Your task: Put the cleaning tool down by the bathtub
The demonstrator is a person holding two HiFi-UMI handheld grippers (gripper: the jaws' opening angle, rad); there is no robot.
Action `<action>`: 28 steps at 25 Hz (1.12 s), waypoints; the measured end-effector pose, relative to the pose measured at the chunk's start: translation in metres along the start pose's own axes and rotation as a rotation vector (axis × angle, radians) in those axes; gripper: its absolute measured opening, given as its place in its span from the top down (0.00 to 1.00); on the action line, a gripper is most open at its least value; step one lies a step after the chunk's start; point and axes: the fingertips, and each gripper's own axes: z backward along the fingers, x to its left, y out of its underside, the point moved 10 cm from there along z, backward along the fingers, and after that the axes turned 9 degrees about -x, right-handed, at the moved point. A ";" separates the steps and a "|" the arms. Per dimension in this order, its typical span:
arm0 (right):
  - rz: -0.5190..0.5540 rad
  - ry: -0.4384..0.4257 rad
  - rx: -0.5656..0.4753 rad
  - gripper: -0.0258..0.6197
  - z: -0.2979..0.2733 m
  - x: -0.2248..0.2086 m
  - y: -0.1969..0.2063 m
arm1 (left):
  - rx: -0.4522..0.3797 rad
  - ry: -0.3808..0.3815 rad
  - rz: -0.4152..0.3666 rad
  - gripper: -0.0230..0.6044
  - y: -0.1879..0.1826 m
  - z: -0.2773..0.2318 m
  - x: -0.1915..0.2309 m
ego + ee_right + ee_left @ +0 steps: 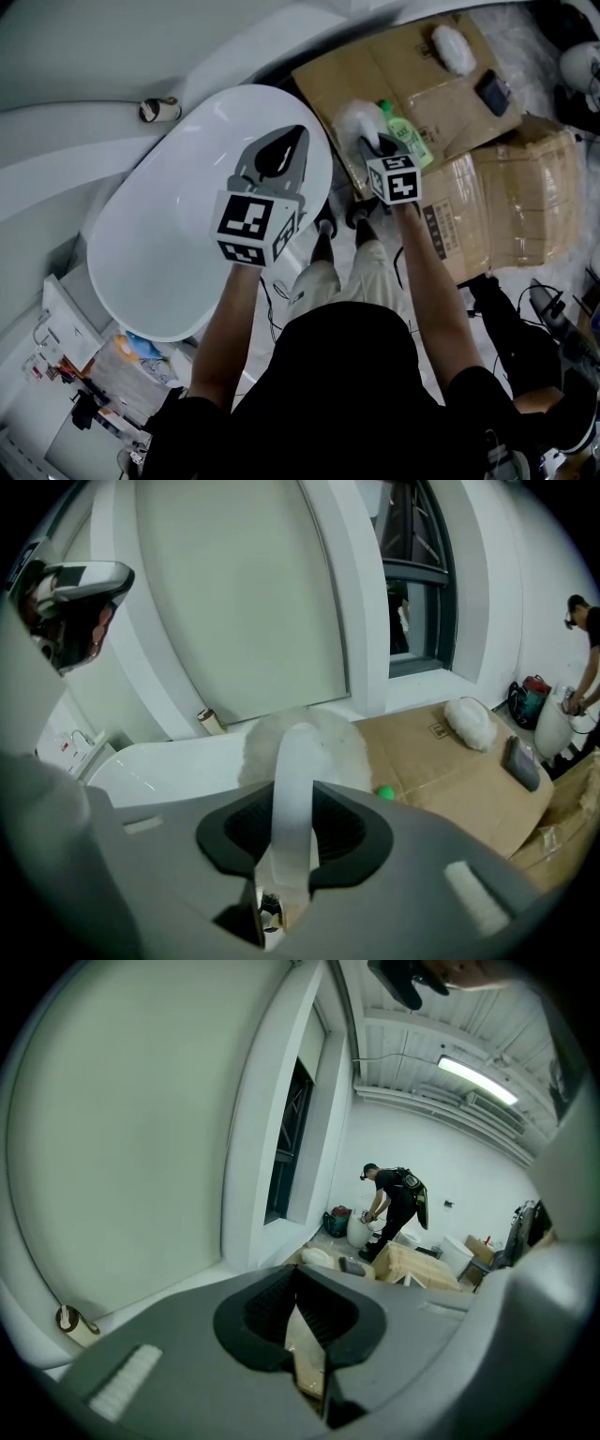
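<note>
The cleaning tool (354,117) is a fluffy white duster head on a pale curved handle. My right gripper (367,142) is shut on that handle, holding it just off the right rim of the white oval bathtub (141,244), above the cardboard. In the right gripper view the handle runs up between the pads of that gripper (295,799) to the fluffy head (305,742), with the tub's rim (169,761) behind it. My left gripper (298,136) hangs over the tub's right half, its jaw tips together with nothing between them. The left gripper view shows its closed jaws (295,1283) the same.
Flattened cardboard (412,66) covers the floor right of the tub, with a green bottle (410,139), a second white fluffy pad (453,47) and a dark flat item (492,91) on it. A tape roll (159,110) sits on the ledge behind the tub. A person (394,1199) bends far off.
</note>
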 end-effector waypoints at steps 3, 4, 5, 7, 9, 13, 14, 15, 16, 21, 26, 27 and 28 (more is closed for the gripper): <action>-0.008 -0.013 0.020 0.81 -0.016 -0.005 0.003 | 0.014 -0.014 0.005 0.96 0.005 -0.009 0.005; -0.009 -0.016 0.026 0.81 -0.021 -0.007 0.004 | 0.017 -0.017 0.007 0.96 0.007 -0.012 0.007; -0.010 -0.020 0.032 0.81 -0.027 -0.008 0.005 | 0.021 -0.021 0.010 0.96 0.008 -0.014 0.008; -0.008 -0.025 0.043 0.81 -0.037 -0.010 0.007 | 0.029 -0.026 0.015 0.96 0.012 -0.019 0.011; -0.007 -0.023 0.049 0.81 -0.046 -0.011 0.008 | 0.039 -0.028 0.015 0.96 0.015 -0.022 0.013; -0.028 -0.009 0.060 0.81 -0.063 -0.018 0.011 | 0.056 -0.035 0.019 0.96 0.022 -0.030 0.019; -0.034 -0.006 0.065 0.81 -0.067 -0.020 0.013 | 0.059 -0.037 0.019 0.96 0.024 -0.033 0.021; -0.039 -0.004 0.070 0.81 -0.072 -0.022 0.014 | 0.062 -0.040 0.019 0.96 0.025 -0.035 0.022; -0.043 -0.003 0.076 0.81 -0.076 -0.023 0.016 | 0.063 -0.044 0.019 0.96 0.026 -0.037 0.024; -0.067 0.000 0.099 0.81 -0.092 -0.030 0.026 | 0.070 -0.067 0.027 0.96 0.032 -0.044 0.032; -0.077 0.002 0.115 0.81 -0.105 -0.036 0.034 | 0.084 -0.079 0.039 0.96 0.042 -0.048 0.038; -0.080 0.004 0.119 0.81 -0.108 -0.037 0.035 | 0.087 -0.081 0.040 0.96 0.044 -0.048 0.039; -0.082 0.006 0.125 0.81 -0.110 -0.038 0.037 | 0.089 -0.084 0.042 0.96 0.046 -0.049 0.040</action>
